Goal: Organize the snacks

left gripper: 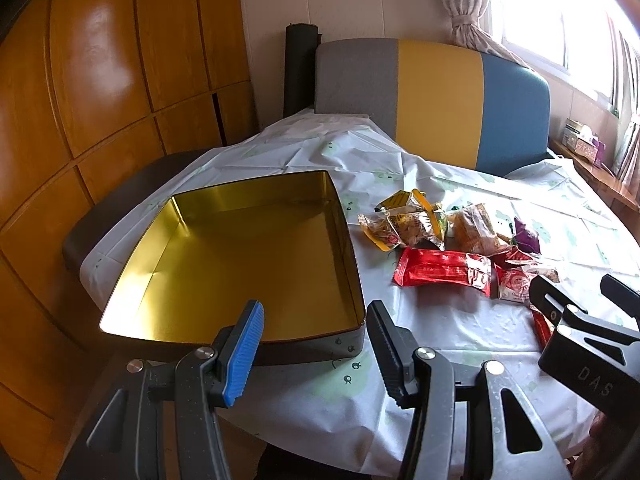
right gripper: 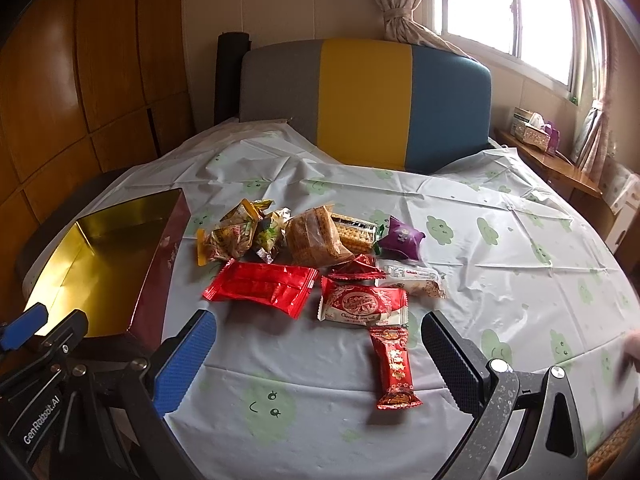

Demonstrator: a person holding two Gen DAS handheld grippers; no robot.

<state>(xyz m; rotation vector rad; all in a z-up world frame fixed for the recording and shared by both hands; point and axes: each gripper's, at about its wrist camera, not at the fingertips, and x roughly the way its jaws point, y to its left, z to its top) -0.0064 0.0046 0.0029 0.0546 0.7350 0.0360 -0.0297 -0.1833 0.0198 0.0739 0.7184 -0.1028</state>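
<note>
An empty gold-lined tin box (left gripper: pixel 240 252) sits on the table's left; it also shows in the right wrist view (right gripper: pixel 104 256). A pile of wrapped snacks lies to its right: a large red pack (right gripper: pixel 262 286), a white-and-red chocolate pack (right gripper: pixel 362 304), a small red bar (right gripper: pixel 394 368), a brown cracker bag (right gripper: pixel 316 236), a purple candy (right gripper: pixel 400 238) and yellow-green packs (right gripper: pixel 236 234). My left gripper (left gripper: pixel 316 344) is open and empty at the box's near right corner. My right gripper (right gripper: pixel 320 360) is open and empty, just in front of the small red bar.
The table has a white cloth with green prints (right gripper: pixel 500 264). A grey, yellow and blue chair back (right gripper: pixel 366 104) stands behind it. Wooden panelling (left gripper: pixel 80 100) is on the left. A side shelf with tissue boxes (right gripper: pixel 532 128) is at the right under the window.
</note>
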